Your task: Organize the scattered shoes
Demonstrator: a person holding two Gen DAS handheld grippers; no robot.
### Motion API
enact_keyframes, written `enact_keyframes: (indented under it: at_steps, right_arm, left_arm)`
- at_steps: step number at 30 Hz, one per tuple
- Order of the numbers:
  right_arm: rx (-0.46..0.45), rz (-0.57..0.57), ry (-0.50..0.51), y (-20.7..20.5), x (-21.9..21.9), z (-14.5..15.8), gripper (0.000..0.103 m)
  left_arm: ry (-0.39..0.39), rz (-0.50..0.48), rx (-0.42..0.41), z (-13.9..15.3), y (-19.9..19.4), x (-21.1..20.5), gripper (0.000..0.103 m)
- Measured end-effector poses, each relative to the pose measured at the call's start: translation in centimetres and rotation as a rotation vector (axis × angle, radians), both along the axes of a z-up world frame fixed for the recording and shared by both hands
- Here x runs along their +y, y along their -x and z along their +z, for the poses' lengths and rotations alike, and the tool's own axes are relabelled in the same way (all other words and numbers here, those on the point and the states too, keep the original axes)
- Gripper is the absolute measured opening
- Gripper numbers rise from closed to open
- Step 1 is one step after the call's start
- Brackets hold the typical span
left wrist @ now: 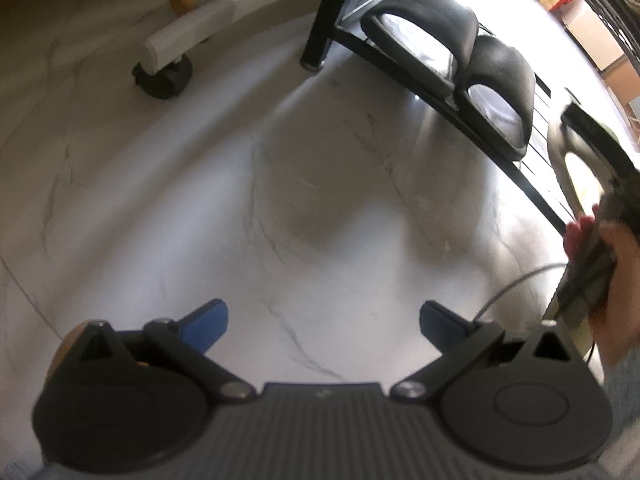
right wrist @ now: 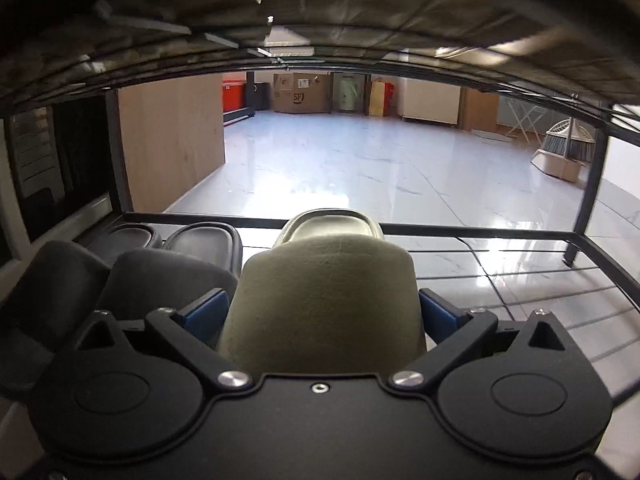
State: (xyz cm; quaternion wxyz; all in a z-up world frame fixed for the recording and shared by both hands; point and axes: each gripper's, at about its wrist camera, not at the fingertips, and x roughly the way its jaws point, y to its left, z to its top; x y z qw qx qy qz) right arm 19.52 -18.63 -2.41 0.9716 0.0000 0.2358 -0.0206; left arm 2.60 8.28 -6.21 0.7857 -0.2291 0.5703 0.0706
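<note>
Shoes number three that I can count: two black slippers (right wrist: 132, 276) sitting side by side on the lowest wire shelf of the black rack (right wrist: 520, 232), and one olive-green slipper (right wrist: 324, 292) just to their right on the same shelf, touching or nearly touching the nearer black one. The left wrist view shows the same black pair (left wrist: 460, 60) from outside the rack, at its left end, near the rack's front leg (left wrist: 324, 28).

The right gripper (right wrist: 323, 314) has its blue pads either side of the green slipper's upper band, jaws spread wide; the left pad (right wrist: 208, 312) lies right at the band's edge, the right pad (right wrist: 436, 316) just beside it. Whether they actually press the slipper I cannot tell. The slipper points away from the gripper, its open toe end toward the rack's back rail.

The left gripper (left wrist: 323, 322) hangs over bare marble floor (left wrist: 280, 184), jaws wide apart and holding nothing, well clear of the shoes. A hand (left wrist: 612, 272) grips the other tool at the right edge. A chair caster (left wrist: 164, 76) stands left of the rack.
</note>
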Motion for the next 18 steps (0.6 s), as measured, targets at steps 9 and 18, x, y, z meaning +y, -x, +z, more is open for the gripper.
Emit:
enact_keyframes:
  at_steps: [9,18]
  right_arm:
    - [0.143,-0.02,-0.059,-3.8,-1.0,-1.9,0.103]
    - [0.203,0.114,-0.045,0.4,-2.1,-0.2,0.103]
  left_arm:
    - [-0.005,0.0,0.021,-0.6,-0.4,-0.3,0.102]
    - [0.001,-0.007,0.009,-0.4,-0.2,-0.1,0.102]
